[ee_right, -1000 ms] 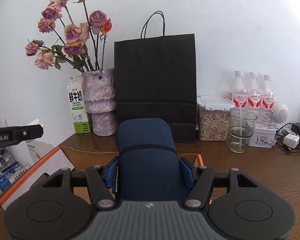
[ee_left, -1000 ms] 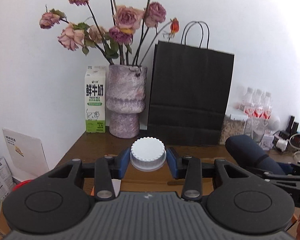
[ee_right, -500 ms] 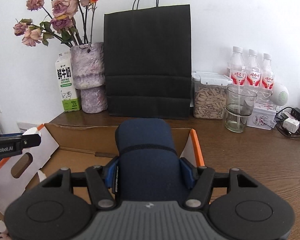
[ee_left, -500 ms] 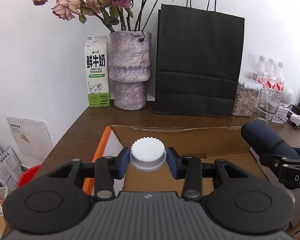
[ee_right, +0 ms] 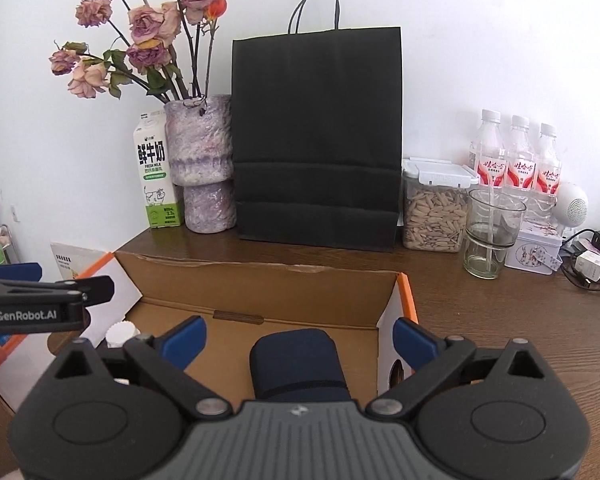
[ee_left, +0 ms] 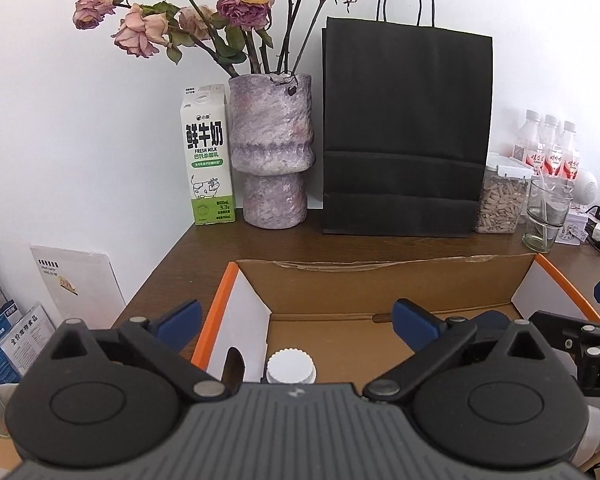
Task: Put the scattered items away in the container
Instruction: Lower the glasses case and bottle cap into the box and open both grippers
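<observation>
Left wrist view: the left gripper (ee_left: 296,320) has just been opening and its fingers (ee_left: 414,322) now stand wide apart with nothing pressed between them. The white-capped bottle (ee_left: 291,366) sits below them at 6 o'clock, inside the cardboard box (ee_left: 384,280), close to its left wall. It looks upright but only the cap shows; if it landed off balance, it could tip against that wall, or a finger could clip the cap as the hand lifts.

Right wrist view: the right gripper (ee_right: 300,340) has likewise just spread open, gripping nothing. The navy case (ee_right: 296,364) lies in the box beneath it, at 6 o'clock. The left gripper crowds in from 9 o'clock, so both hands pulling out together could collide or nudge the box across the worktop (ee_right: 500,312).
</observation>
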`<state>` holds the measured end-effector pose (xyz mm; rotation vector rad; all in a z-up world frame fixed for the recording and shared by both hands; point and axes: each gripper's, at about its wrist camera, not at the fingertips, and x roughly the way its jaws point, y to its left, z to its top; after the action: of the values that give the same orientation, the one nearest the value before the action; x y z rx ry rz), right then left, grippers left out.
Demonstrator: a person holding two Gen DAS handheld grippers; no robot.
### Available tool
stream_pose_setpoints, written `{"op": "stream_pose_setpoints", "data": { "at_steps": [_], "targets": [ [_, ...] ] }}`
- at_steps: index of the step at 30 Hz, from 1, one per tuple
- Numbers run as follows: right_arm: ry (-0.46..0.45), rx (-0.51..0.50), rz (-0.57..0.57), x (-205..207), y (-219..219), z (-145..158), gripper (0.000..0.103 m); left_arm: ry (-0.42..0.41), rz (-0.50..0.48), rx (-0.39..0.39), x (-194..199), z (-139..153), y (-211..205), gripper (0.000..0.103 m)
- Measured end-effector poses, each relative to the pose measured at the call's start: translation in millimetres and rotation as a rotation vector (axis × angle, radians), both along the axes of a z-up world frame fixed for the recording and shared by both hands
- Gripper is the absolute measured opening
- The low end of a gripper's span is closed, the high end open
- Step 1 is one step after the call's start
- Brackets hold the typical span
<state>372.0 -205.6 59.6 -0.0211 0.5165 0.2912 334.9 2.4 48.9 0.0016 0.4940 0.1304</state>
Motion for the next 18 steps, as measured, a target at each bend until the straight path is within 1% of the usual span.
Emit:
{"op": "stream_pose_setpoints", "data": {
  "at_steps": [13, 18],
  "targets": [
    [0.006, -0.01, 0.008, -3.9, 3.4, 0.9, 0.1, -0.003, -0.015, 0.006, -1.5, 0.1, -1.9, 0.103],
    [0.006, -0.013, 0.009, -6.3, 4.7, 3.1, 0.1, -0.035, -0.017, 0.015, -9.2, 6.2, -4.0, 0.103]
  ]
}}
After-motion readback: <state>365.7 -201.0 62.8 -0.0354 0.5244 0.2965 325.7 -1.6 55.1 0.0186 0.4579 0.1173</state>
